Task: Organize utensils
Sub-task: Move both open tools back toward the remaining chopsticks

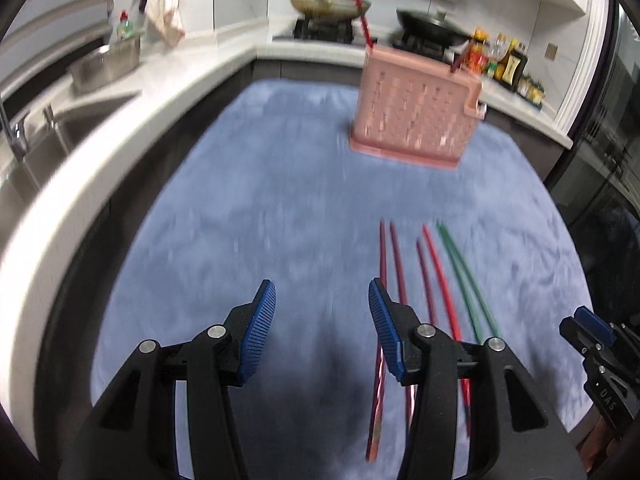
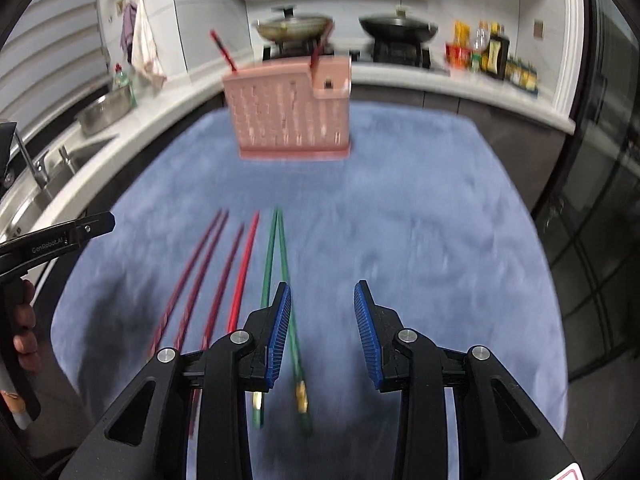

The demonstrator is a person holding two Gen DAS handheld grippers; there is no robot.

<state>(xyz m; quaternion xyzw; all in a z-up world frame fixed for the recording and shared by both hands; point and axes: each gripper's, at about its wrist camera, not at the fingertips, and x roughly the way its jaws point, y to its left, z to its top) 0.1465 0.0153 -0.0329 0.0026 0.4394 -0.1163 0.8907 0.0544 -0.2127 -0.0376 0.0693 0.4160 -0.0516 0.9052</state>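
Several chopsticks lie side by side on the blue cloth [image 1: 256,184]: a dark red pair [image 1: 394,264], a maroon and a red one [image 1: 438,276], and a green pair [image 1: 464,276]. My left gripper [image 1: 321,284] hovers open just left of the dark red pair, with nothing between its pads. My right gripper [image 2: 322,285] is open above the green pair [image 2: 276,256]; one green stick runs under its left finger. A pink slotted holder [image 2: 288,112] stands upright at the far side, with a red chopstick [image 2: 222,50] and a darker one sticking out of it.
A white L-shaped counter [image 1: 120,112] wraps the left and back, with a sink [image 1: 36,148], metal basin [image 1: 104,64], two pans on the stove [image 2: 292,26] and sauce bottles [image 2: 484,52]. Dark glass doors [image 2: 600,208] stand on the right. A hand [image 2: 24,320] holds the left gripper.
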